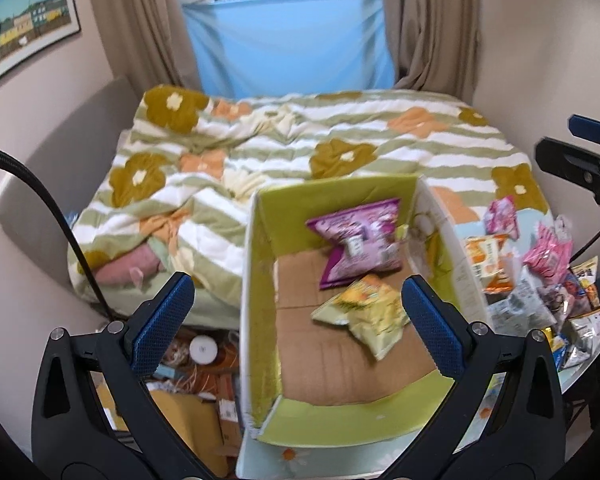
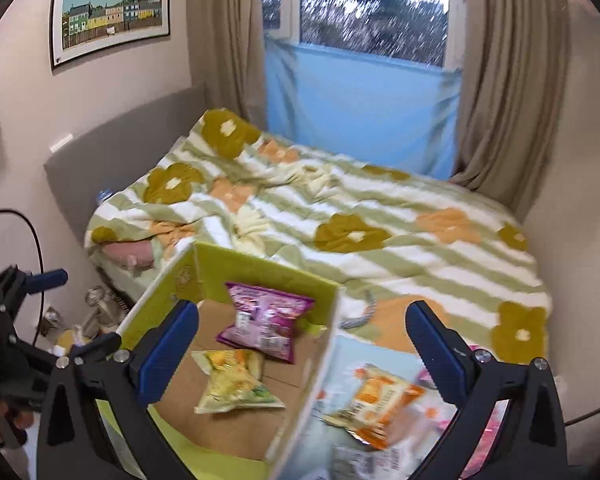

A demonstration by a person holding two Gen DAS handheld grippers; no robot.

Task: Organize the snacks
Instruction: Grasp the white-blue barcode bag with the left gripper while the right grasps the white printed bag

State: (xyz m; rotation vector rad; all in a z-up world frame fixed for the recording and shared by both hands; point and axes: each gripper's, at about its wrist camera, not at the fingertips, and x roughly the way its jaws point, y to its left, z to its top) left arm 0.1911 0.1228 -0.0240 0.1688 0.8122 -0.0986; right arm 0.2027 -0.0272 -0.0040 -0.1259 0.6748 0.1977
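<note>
Box [image 1: 260, 280] walls flank two packets; both jaws spread.

- No text, brand or number can be read anywhere.
- The purple snack bag [image 1: 358, 240] and the orange snack packet [image 2: 380, 400] carry printed labels, but these are too blurred to read.

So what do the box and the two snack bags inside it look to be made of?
Box: cardboard, judging by the plain brown matte floor and creased flaps; walls printed green. Purple bag and yellow bag: apparently thin plastic film, crinkled and slightly shiny, with crimped edges.
</note>
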